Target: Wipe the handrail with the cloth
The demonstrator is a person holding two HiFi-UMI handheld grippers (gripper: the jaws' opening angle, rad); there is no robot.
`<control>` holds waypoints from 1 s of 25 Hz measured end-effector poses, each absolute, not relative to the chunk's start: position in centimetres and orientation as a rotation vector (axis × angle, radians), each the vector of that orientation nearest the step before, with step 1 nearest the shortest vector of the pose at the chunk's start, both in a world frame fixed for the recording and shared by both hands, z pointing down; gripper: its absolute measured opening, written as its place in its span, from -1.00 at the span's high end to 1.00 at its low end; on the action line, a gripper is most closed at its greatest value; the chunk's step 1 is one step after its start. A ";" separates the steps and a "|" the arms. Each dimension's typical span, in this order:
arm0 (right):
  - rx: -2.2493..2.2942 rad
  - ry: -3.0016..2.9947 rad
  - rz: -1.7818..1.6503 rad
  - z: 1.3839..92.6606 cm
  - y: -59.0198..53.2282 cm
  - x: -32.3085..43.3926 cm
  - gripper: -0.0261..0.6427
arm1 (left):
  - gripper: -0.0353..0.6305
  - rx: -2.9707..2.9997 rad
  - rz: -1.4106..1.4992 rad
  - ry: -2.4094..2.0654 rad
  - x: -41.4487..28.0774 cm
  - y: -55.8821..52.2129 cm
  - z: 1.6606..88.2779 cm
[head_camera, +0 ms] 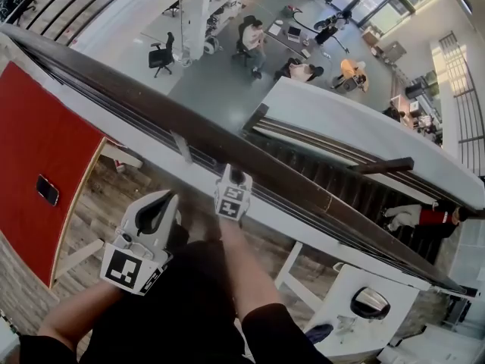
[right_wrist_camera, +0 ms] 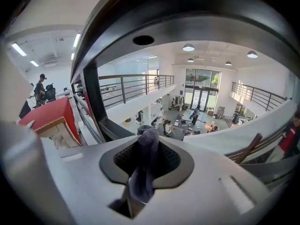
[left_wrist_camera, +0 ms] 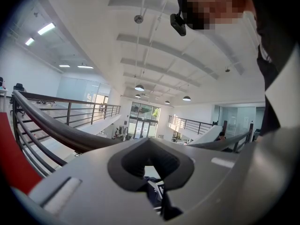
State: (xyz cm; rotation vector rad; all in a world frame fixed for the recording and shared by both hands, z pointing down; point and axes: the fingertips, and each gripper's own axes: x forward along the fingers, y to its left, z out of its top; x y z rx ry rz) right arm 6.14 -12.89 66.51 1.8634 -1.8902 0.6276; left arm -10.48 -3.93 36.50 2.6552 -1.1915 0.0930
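Note:
The dark brown handrail (head_camera: 151,101) crosses the head view from upper left to lower right. My right gripper (head_camera: 236,176) is right below it, with its tips at the rail's near edge. In the right gripper view the rail's underside (right_wrist_camera: 187,18) arches close overhead. There my right gripper (right_wrist_camera: 146,146) is shut on a grey-purple cloth (right_wrist_camera: 143,168) that sticks up between the jaws. My left gripper (head_camera: 168,202) hangs lower and to the left, away from the rail. In its own view the left gripper (left_wrist_camera: 150,159) is shut with nothing in it, and the rail (left_wrist_camera: 56,128) curves past on the left.
Beyond the rail is a steep drop to an office floor with seated people (head_camera: 295,44). A staircase (head_camera: 341,173) with a person in red (head_camera: 424,217) descends on the right. A red panel (head_camera: 38,150) lies at left and a white table (head_camera: 356,279) at lower right.

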 end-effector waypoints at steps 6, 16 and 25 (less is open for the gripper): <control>1.869 -1.867 0.628 66.7 -11.3 7.9 0.72 | 0.90 2.649 0.110 -1.171 -9.4 -3.1 36.9; 1.920 -1.825 0.621 66.5 -9.9 11.3 0.72 | 0.90 2.699 0.100 -1.143 -6.4 -1.2 35.7; 1.882 -1.815 0.634 66.4 -8.6 12.3 0.72 | 0.90 2.697 0.123 -1.149 -5.1 -0.3 36.1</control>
